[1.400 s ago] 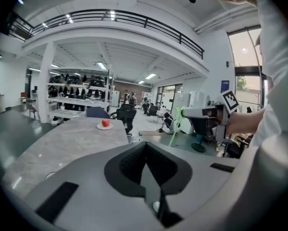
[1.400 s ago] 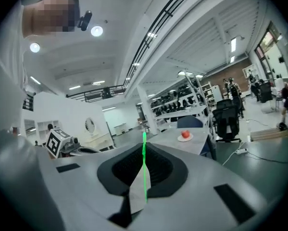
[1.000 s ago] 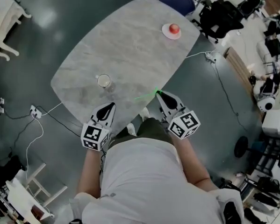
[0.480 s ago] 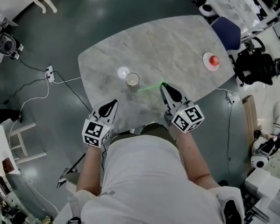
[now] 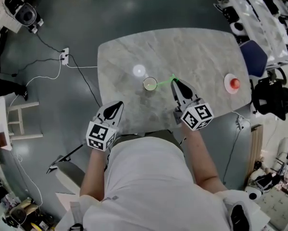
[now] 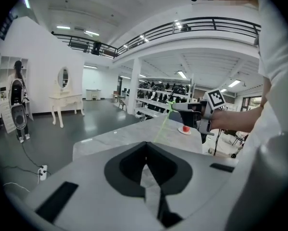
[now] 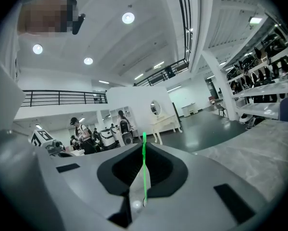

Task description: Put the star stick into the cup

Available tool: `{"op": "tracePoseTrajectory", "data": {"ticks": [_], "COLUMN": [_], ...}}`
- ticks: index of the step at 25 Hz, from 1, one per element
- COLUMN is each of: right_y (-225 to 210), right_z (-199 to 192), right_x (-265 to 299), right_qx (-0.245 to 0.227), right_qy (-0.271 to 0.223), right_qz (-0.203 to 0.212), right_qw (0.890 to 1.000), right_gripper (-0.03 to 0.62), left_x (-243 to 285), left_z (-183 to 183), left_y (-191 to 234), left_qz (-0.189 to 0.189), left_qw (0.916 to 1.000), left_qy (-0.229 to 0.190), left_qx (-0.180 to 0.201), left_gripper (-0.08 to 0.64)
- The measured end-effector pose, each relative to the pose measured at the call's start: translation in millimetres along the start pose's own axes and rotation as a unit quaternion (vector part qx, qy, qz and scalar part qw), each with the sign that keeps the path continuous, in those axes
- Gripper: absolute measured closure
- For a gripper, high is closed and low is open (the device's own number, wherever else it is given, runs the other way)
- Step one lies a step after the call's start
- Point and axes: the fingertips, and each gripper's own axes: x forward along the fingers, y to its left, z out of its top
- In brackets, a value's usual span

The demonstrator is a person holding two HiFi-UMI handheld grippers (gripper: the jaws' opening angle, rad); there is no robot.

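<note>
Head view looks down on us standing at the near edge of a grey marbled tabletop (image 5: 192, 52), a gripper in each hand. Our right gripper (image 5: 174, 81) reaches over the tabletop with its jaws pinching the green star stick (image 5: 165, 81). The stick slants from the jaw tips toward the cup (image 5: 150, 84), and its free end comes just beside the cup's right rim. From this angle we cannot tell whether the end has passed over the rim. In the right gripper view the jaws (image 7: 144, 148) press together on the stick (image 7: 144, 172), which runs as a thin bright line up the seam between them and pokes out past their tips. Our left gripper (image 5: 118, 104) sits at the near edge of the tabletop, well apart from the cup. In the left gripper view its jaws (image 6: 145, 146) are pressed together with nothing between them. That same view catches the right gripper (image 6: 177, 106) held above the tabletop, the stick (image 6: 163, 124) hanging down at a slant from its tips with the star end up by the jaws. A small plate (image 5: 229, 83) carrying a red ball (image 5: 235, 83) rests near the right edge of the tabletop, well apart from the cup.
</note>
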Motion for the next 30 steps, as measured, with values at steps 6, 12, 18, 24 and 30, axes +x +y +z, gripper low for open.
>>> {"op": "tracePoseTrajectory", "data": {"ticks": [6,12,18,24,30], "right_y": [-14,-21,-29,-50,-74], "right_z": [-24,-56,-87,-94,-100], "right_x": [31,55,68,70,61], "right_qx": [-0.014,-0.008,0.013,0.062,0.091], "right_qy": [0.033,0.066,0.092,0.078,0.071], "right_qz": [0.017,0.028,0.028,0.001,-0.032], "right_qw": [0.999,0.997,0.995,0.995,0.993], "right_gripper": [0.569,0.569,0.569,0.568,0.566], "left_x": [-8,-16,-21,-23,-21], "left_z": [-3,-4,-7,-8,-12], "left_y": [13,23,30,31,25], "left_qz": [0.035,0.057,0.071,0.076,0.076], "left_qw": [0.9993,0.9981,0.9971,0.9966,0.9966], "left_qy": [0.007,0.01,0.013,0.015,0.019], "left_qx": [-0.012,-0.021,-0.026,-0.028,-0.027], "left_gripper": [0.558,0.558,0.558,0.558,0.558]}}
